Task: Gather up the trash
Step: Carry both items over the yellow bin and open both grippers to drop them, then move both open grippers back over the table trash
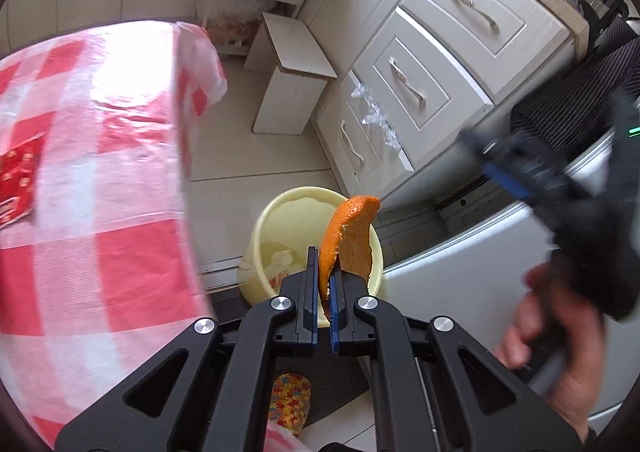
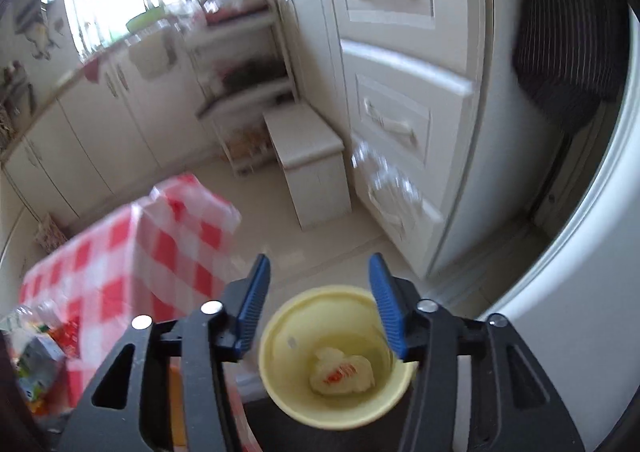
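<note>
My left gripper (image 1: 325,264) is shut on a curled strip of orange peel (image 1: 352,236), which stands up between the blue pads. Just beyond it on the floor is a pale yellow bin (image 1: 260,220) with crumpled wrapper trash (image 1: 282,260) at the bottom. My right gripper (image 2: 318,268) is open with nothing between its fingers, directly above the same yellow bin (image 2: 272,372) and the crumpled trash (image 2: 340,370) inside. In the left wrist view the right gripper (image 1: 504,168) appears blurred at the right, held by a hand (image 1: 560,332).
A table with a red-and-white checked cloth (image 1: 100,172) stands close on the left, with packets (image 2: 36,352) on it. White drawers (image 1: 420,92), a white stool (image 1: 296,84) and a white appliance (image 1: 480,292) border the floor. A speckled slipper (image 1: 290,400) is below.
</note>
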Demonstrator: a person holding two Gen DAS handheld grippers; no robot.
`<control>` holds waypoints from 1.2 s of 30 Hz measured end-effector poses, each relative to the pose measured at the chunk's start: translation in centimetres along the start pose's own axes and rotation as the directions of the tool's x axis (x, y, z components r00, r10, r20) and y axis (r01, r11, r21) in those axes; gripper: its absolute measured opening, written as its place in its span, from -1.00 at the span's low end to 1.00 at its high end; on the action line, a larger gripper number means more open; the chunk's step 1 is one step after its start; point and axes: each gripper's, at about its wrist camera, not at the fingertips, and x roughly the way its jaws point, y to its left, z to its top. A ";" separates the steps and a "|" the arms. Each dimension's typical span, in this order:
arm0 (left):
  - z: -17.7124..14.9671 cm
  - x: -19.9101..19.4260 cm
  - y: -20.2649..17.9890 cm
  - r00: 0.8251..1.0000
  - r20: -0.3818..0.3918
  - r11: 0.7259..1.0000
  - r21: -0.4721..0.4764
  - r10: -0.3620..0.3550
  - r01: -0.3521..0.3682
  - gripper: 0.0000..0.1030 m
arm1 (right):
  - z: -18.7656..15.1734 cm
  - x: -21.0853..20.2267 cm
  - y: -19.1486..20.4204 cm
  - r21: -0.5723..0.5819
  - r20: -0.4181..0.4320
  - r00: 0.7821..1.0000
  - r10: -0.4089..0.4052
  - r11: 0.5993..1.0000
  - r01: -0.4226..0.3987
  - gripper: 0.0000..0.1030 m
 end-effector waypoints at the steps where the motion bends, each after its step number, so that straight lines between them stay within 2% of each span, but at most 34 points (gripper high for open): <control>1: 0.1 1.0 -0.7 1.000 -0.009 1.000 0.007 0.005 -0.005 -0.92 | 0.4 -0.9 0.3 -0.007 0.039 0.999 0.006 1.000 -0.005 0.11; 2: 0.2 2.1 -1.3 1.000 -0.018 1.000 0.016 0.010 -0.010 -0.92 | 0.8 -2.4 0.7 -0.013 0.093 0.996 0.015 1.000 -0.014 0.13; 5: 0.7 4.5 -2.5 0.999 -0.039 0.999 0.029 0.030 -0.029 -0.92 | 1.5 -4.7 1.0 -0.012 0.186 0.982 0.024 1.000 -0.022 0.15; 7: 1.1 6.6 -2.9 0.997 -0.064 0.999 0.020 0.048 -0.047 -0.92 | 1.9 -5.5 0.7 -0.002 0.223 0.975 0.024 1.000 -0.024 0.15; 11: 1.1 8.8 -3.2 0.992 -0.090 0.996 0.012 0.084 -0.083 -0.92 | 2.5 -5.8 -0.6 0.054 0.234 0.971 0.039 0.997 -0.053 0.15; 17: 0.9 9.8 -3.8 0.987 -0.089 0.991 0.036 0.134 -0.132 -0.88 | 2.6 -6.2 -0.5 0.059 0.244 0.968 0.058 0.995 -0.075 0.15; 22: 1.0 9.3 -4.6 0.986 -0.068 0.987 0.068 0.152 -0.148 -0.72 | 2.6 -6.3 0.2 0.033 0.255 0.964 0.077 0.996 -0.089 0.15; 24: 1.2 9.0 -4.8 0.987 -0.063 0.987 0.072 0.146 -0.142 -0.37 | 2.6 -6.3 0.4 0.029 0.255 0.964 0.079 0.996 -0.089 0.16; 26: 1.2 8.8 -5.1 0.987 -0.052 0.987 0.076 0.149 -0.145 -0.26 | 2.6 -6.3 0.5 0.035 0.258 0.963 0.081 0.995 -0.093 0.16; 30: 0.9 7.6 -5.3 0.987 -0.026 0.983 0.097 0.161 -0.158 -0.24 | 2.6 -6.4 0.7 0.021 0.274 0.957 0.091 0.995 -0.101 0.17; 33: 0.5 5.5 -5.3 0.984 0.021 0.977 0.115 0.179 -0.180 -0.22 | 2.6 -6.7 0.9 0.020 0.292 0.951 0.104 0.993 -0.115 0.21; 36: -0.4 2.4 -4.9 0.972 0.092 0.965 0.130 0.215 -0.226 -0.17 | 2.7 -6.8 1.6 0.018 0.298 0.946 0.130 0.990 -0.141 0.23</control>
